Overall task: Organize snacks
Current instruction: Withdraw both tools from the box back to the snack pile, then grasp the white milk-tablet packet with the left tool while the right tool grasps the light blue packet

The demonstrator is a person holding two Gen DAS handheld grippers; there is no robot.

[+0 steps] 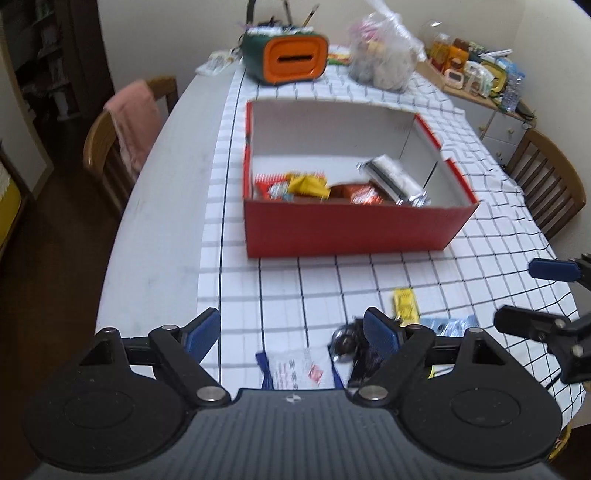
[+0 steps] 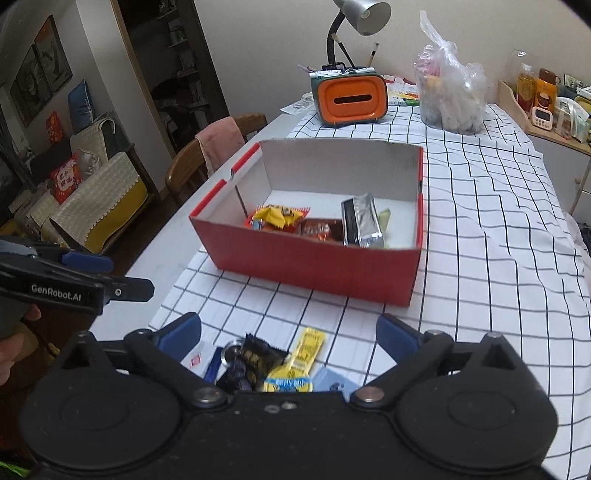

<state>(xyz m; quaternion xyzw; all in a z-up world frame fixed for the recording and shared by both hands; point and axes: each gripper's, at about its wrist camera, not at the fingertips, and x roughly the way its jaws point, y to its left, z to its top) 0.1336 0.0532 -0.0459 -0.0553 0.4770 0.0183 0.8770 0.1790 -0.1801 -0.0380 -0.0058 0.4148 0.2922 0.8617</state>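
A red cardboard box [image 1: 354,229] [image 2: 314,264] stands on the checked tablecloth. It holds a silver packet [image 1: 397,179] [image 2: 360,221], a yellow snack [image 1: 308,184] [image 2: 275,216] and red-orange wrappers [image 2: 319,229]. Loose snacks lie in front of it: a yellow packet [image 1: 405,303] [image 2: 308,347], a dark wrapper [image 2: 258,356], a white-and-blue packet [image 1: 291,371] and a light blue packet [image 1: 447,325]. My left gripper [image 1: 291,330] is open and empty above the near snacks. My right gripper [image 2: 290,334] is open and empty over the same pile.
An orange and green tissue holder [image 1: 291,59] [image 2: 351,98] and a clear plastic bag [image 1: 384,55] [image 2: 452,96] stand behind the box. A desk lamp [image 2: 364,16] is at the back. Wooden chairs [image 1: 122,129] [image 1: 546,181] flank the table. A cluttered shelf [image 1: 476,74] is on the right.
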